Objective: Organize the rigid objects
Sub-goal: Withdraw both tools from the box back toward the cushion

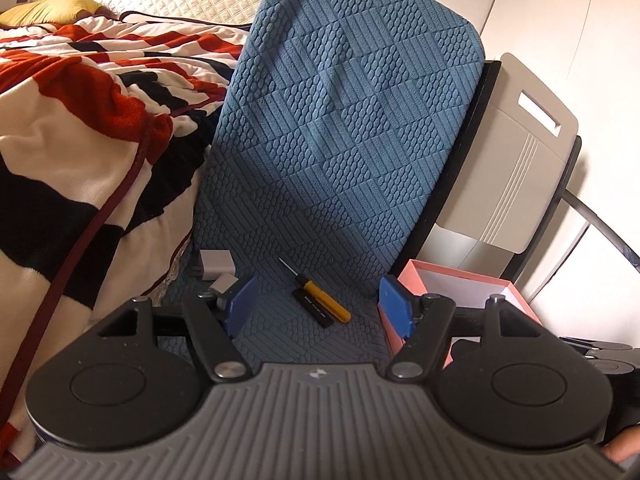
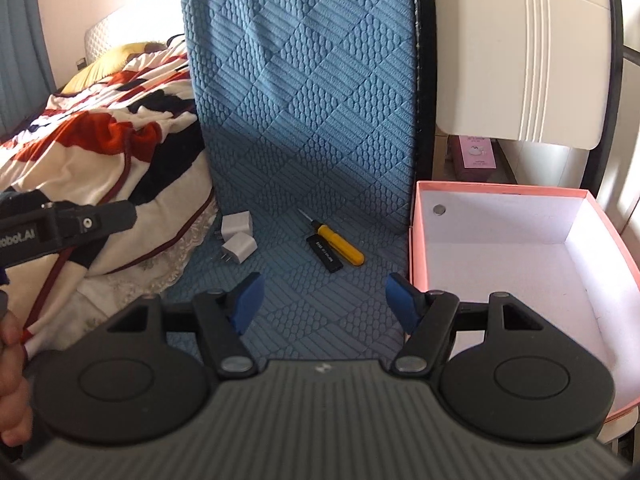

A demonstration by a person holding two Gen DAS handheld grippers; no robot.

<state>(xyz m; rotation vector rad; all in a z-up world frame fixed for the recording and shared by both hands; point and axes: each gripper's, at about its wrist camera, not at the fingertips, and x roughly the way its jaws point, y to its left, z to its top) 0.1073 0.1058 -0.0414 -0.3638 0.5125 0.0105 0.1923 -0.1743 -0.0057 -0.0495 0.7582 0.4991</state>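
On blue quilted chair seat (image 2: 280, 292) we approach, both jaws spread empty; next, pinch yellow-handled screwdriver (image 2: 338, 240) at twelve o'clock for pink cardboard box (image 2: 416, 236).

"obot.AI" on the left tongs' body (image 2: 24, 236), black stick's (image 2: 326, 255) print unreadable

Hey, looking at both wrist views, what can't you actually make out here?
- Print on the black stick beside the yellow screwdriver: too small, both views.
- One white charger: partly behind the left gripper's finger in the left view.
- Pink box: near corner hidden by the right gripper; right side cut by the frame edge.
- Pink packet lettering: too small.
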